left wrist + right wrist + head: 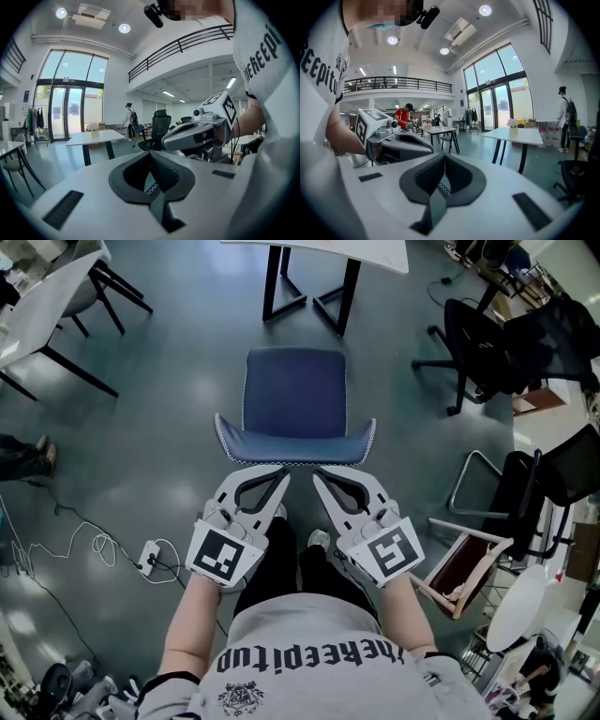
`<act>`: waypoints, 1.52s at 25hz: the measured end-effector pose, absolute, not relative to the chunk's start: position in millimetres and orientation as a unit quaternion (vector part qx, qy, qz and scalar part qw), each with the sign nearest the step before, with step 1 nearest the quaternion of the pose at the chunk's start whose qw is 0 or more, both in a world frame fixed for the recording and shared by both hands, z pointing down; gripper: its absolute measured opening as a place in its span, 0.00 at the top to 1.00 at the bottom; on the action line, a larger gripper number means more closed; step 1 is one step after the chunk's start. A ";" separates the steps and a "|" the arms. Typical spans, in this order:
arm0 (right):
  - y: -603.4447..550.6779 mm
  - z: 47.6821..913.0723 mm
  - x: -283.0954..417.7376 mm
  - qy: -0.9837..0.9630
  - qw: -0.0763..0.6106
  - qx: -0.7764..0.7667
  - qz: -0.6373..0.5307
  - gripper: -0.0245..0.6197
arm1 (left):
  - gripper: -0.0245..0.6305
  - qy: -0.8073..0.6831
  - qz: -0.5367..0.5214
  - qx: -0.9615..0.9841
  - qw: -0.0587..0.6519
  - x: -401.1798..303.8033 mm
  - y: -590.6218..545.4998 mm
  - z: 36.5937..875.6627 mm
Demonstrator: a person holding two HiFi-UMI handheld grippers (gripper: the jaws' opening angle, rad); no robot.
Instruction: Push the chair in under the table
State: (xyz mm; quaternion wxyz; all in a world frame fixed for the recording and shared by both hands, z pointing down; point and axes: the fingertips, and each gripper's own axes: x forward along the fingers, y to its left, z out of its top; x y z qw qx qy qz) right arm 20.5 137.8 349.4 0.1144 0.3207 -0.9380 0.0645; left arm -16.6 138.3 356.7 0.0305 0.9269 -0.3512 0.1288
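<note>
A blue chair (295,395) stands on the grey floor with its seat facing a white table (328,251) at the top of the head view. Its curved backrest (295,448) is on my side. My left gripper (284,471) and right gripper (319,473) are both shut and empty, side by side. Their tips sit at the backrest's top edge. In the left gripper view the shut left gripper (150,154) shows blue fabric with white stitching (151,188) behind its pads. The right gripper (444,156) shows the same stitching (440,188). I cannot tell whether either presses on the chair.
Black office chairs (487,343) stand at the right and another white table (47,296) at the upper left. A power strip with cable (150,559) lies on the floor to my left. A tipped wooden-framed chair (464,563) is close on my right.
</note>
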 end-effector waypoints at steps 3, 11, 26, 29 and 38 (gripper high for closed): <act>130.0 358.6 20.8 -0.935 0.124 0.325 0.067 0.94 | 0.94 -0.343 0.156 0.926 0.013 -17.5 130.2 368.2; 126.0 385.3 22.0 -0.931 0.164 0.319 0.066 0.94 | 0.93 -0.311 0.230 0.921 -0.036 -16.0 123.7 402.3; 124.0 435.1 34.3 -0.914 0.269 0.305 0.020 0.76 | 0.72 -0.279 0.346 0.894 -0.063 -26.5 118.9 452.4; 123.3 445.7 36.8 -0.910 0.287 0.300 0.011 0.74 | 0.71 -0.275 0.360 0.889 -0.063 -28.4 118.3 461.2; 117.3 472.8 47.3 -0.887 0.364 0.284 -0.024 0.70 | 0.70 -0.273 0.392 0.877 -0.056 -35.2 114.0 481.0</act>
